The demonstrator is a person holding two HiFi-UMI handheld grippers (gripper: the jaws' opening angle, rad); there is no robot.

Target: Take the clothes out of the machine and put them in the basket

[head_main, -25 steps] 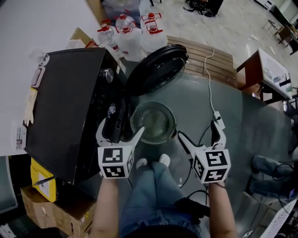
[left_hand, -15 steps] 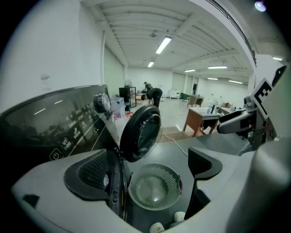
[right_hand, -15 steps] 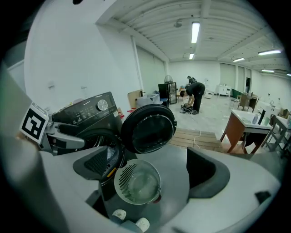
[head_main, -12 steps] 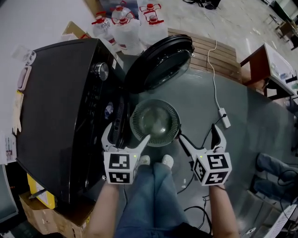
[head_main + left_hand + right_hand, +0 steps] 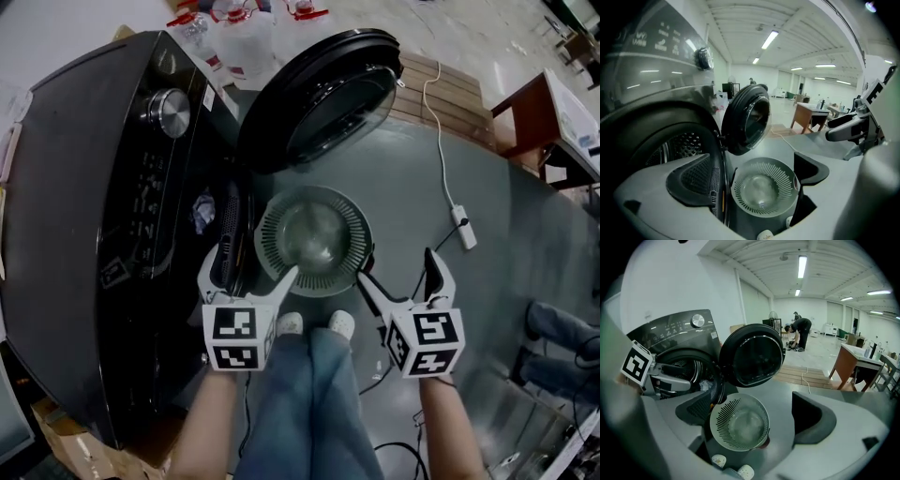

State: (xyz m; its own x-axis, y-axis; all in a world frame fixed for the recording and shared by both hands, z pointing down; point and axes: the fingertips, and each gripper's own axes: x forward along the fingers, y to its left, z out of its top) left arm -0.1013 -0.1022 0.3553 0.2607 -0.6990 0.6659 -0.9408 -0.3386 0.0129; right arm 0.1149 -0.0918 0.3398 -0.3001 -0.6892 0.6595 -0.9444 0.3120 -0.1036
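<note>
The black washing machine (image 5: 84,187) stands at the left with its round door (image 5: 323,94) swung open. A pale slotted basket (image 5: 314,239) sits empty on the floor in front of the opening. A light bit of cloth (image 5: 202,214) shows inside the drum (image 5: 677,143) and again in the right gripper view as cloth (image 5: 706,386). My left gripper (image 5: 251,267) is open at the basket's left rim, close to the drum mouth. My right gripper (image 5: 398,267) is open at the basket's right side. Neither holds anything.
Water jugs (image 5: 244,23) and a wooden pallet (image 5: 441,84) lie beyond the door. A power strip with its cable (image 5: 464,228) is on the floor at the right, near a brown table (image 5: 548,112). The person's shoes (image 5: 314,323) are just below the basket.
The head view has shifted up along the machine, which now fills more of the left. Both grippers stay open beside the basket, roughly where they were.
</note>
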